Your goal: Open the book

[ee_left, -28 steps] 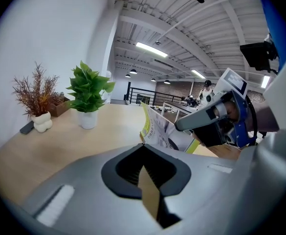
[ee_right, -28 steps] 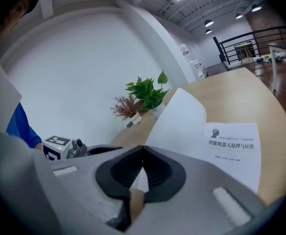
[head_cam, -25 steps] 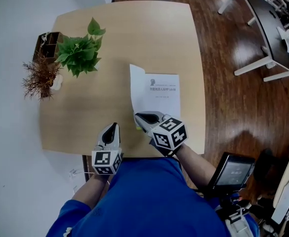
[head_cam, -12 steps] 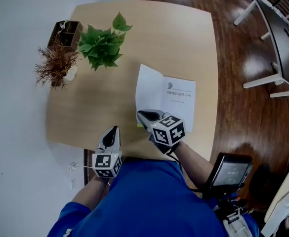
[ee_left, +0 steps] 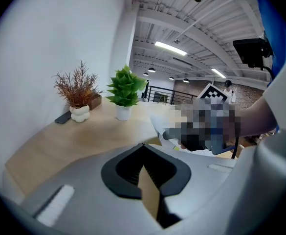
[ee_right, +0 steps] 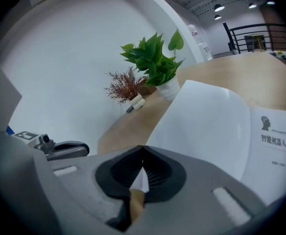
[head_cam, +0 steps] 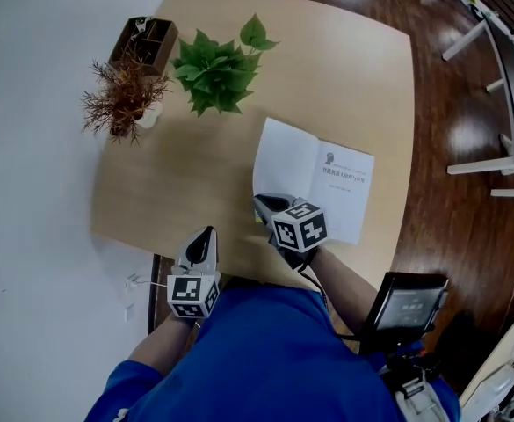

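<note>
Light wooden desk (head_cam: 164,178), rounded corners, set against a white wall (head_cam: 28,148). At its far left corner:
- green leafy plant (head_cam: 220,67) in a white pot
- just beside it, a dried reddish-brown sprig (head_cam: 120,99) in a small white vase (head_cam: 148,118)
- behind the sprig, a wooden box (head_cam: 142,40) with compartments
- a dark flat item (ee_left: 63,117) lying by the vase (too small to identify)

Dark wood floor (head_cam: 450,86) to the right, with white furniture legs (head_cam: 489,165). A small screen (head_cam: 409,309) stands at the lower right.

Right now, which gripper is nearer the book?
Right. The right gripper is at the book's near left corner, shut on its cover; the left gripper sits apart to its left, at the table edge.
</note>
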The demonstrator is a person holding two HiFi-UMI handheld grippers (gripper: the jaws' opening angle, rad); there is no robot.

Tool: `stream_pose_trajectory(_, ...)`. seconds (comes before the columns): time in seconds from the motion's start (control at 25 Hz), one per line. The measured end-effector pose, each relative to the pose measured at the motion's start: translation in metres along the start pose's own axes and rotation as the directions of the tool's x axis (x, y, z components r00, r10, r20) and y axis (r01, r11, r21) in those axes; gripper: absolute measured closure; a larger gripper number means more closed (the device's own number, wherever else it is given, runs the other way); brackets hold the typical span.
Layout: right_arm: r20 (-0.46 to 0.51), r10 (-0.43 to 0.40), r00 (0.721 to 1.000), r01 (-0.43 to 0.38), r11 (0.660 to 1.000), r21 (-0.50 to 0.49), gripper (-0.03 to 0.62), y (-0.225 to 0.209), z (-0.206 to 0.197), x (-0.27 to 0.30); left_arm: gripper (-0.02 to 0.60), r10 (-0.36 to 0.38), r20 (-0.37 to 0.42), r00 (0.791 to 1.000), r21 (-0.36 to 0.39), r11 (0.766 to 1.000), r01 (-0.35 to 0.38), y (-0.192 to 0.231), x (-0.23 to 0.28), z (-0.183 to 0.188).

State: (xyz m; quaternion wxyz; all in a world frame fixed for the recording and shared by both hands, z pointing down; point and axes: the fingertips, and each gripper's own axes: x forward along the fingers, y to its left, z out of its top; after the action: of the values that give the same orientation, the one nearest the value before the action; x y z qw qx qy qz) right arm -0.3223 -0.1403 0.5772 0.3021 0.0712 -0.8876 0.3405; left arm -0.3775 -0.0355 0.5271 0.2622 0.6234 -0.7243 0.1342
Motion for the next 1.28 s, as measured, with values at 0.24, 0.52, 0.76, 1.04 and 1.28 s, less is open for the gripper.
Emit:
stream_pose_trajectory(0.24,-0.053,-0.023,0.998,0.023,1.0,-0.008,0.591,-0.008,-0.011,0.022,0.576,0.024,-0.009,1.0,-0.015,1.0,-0.025,0.012,-0.004,-0.005)
stream_pose_trajectory(0.52,-0.081,-0.038,0.996,0.039,0.999,0.003,0.591,-0.017,-0.02,0.037,0.576,0.036,-0.024,0.999,-0.016,0.999,-0.036,0.018,-0.005,-0.011)
stream_pose_trajectory(0.76,-0.098,-0.043,0.994,0.044,0.999,0.014,0.589,-0.02,-0.026,0.047,0.575,0.041,-0.028,0.999,-0.014,0.999,-0.041,0.022,-0.005,-0.013)
stream_pose_trajectory(1.04,-0.111,-0.047,0.993,0.05,0.999,0.02,0.588,-0.023,-0.029,0.055,0.575,0.04,-0.033,0.999,-0.015,0.999,-0.041,0.022,-0.003,-0.013)
stream_pose_trajectory(1.28,-0.116,-0.051,0.992,0.055,0.998,0.036,0.586,-0.024,-0.03,0.059,0.575,0.036,-0.036,0.999,-0.007,0.999,-0.036,0.023,-0.001,-0.012)
